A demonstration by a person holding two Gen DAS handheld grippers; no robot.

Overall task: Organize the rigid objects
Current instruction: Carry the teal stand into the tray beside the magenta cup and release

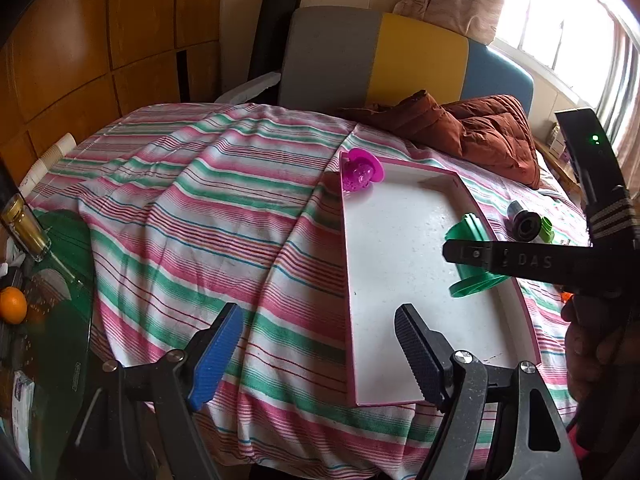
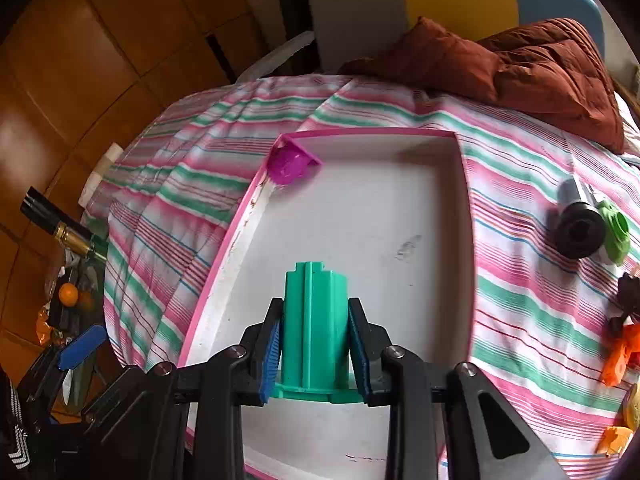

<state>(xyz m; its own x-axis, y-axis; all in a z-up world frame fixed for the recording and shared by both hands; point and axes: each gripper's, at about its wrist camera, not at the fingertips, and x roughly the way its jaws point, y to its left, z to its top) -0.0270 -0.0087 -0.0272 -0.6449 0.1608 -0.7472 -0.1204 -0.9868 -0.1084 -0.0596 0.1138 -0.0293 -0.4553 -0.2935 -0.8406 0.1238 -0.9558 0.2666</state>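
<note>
Left gripper over striped cloth, blue pads wide apart, nothing between them; white pink-rimmed tray lies ahead; magenta piece at its far corner; right gripper enters from right across green piece; black cylinder beyond tray's right rim; rust-brown jacket farther back.

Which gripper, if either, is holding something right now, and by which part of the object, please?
The right gripper holds the green plastic piece by the sides of its ribbed column, just above the flat base, over the tray. The left gripper is open and empty.
</note>
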